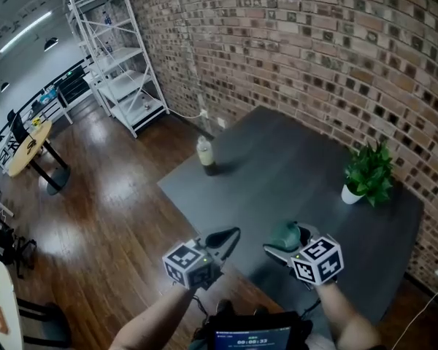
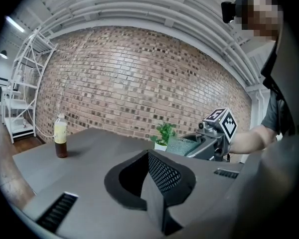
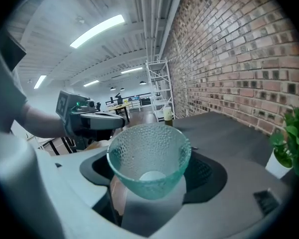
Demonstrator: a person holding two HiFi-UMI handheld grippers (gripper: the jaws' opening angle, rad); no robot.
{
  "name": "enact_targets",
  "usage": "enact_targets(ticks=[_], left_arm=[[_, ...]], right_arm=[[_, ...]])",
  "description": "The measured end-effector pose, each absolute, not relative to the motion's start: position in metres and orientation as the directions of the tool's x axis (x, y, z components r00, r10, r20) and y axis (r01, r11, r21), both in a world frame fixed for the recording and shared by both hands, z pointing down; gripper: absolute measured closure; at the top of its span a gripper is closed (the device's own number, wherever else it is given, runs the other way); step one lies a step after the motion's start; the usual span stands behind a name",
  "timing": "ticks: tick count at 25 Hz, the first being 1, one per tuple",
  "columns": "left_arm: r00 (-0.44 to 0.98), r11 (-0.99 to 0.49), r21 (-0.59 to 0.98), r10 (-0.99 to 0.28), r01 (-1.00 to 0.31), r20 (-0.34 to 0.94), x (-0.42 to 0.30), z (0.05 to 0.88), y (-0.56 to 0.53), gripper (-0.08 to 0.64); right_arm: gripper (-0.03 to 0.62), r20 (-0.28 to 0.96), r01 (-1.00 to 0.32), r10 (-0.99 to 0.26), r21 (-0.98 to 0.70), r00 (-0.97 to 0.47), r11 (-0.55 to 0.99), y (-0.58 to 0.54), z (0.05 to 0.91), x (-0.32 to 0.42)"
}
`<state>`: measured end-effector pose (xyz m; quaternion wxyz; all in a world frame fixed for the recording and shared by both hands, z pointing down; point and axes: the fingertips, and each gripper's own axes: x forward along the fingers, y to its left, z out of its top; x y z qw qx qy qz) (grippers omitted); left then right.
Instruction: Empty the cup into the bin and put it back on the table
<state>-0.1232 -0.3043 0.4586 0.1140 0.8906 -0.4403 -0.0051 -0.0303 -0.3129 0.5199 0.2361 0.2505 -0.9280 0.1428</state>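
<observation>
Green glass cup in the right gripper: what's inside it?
The green cup, clamped in the right gripper, shows one pale round patch at its bottom; object or base, unclear.

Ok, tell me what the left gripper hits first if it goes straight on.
Probably the potted plant, dead ahead across the table; the cup sits just right of that line, though depth is unclear.

This is looking like a loft-style open office: a bare brick wall (image 1: 314, 49) is running along the far right, white metal shelving (image 1: 120, 57) is standing at its far left end, polished wood flooring (image 1: 109, 217) is spreading left toward desks (image 1: 28, 146), and strip lights (image 3: 97, 30) are glowing overhead.
</observation>
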Motion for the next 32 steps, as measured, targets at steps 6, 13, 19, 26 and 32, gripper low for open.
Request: enact_targets(ticks=[6,13,19,26,32], left_arm=[[0.615,-0.576,0.236,-0.774,-0.783,0.15,-0.142,0.51,-0.322,0.568],[0.628,-0.581,0.251,-0.755,-0.774,0.19,-0.156,0.547,-0.351,0.568],[0.649,-0.607,0.235,-0.734,-0.759,0.202,-0.153,0.565,-0.376,0.569],[0.65,-0.606,0.237,-0.721,-0.759,0.239,-0.16,0.593,-0.394,0.568],[0.605,-0.56,0.228,-0.748,-0.796,0.274,-0.164,0.611,-0.411,0.569]], right_arm=[[0.195,0.532,-0.619,-0.468,-0.143,-0.706,0.772,-0.337,0.565,-0.037],[0.195,0.6,-0.679,-0.489,-0.128,-0.633,0.723,-0.356,0.619,-0.046],[0.195,0.635,-0.693,-0.49,-0.101,-0.598,0.714,-0.372,0.648,-0.059],[0.195,0.639,-0.707,-0.51,-0.076,-0.575,0.703,-0.388,0.665,-0.069],[0.195,0.65,-0.744,-0.527,-0.089,-0.548,0.663,-0.398,0.684,-0.067]])
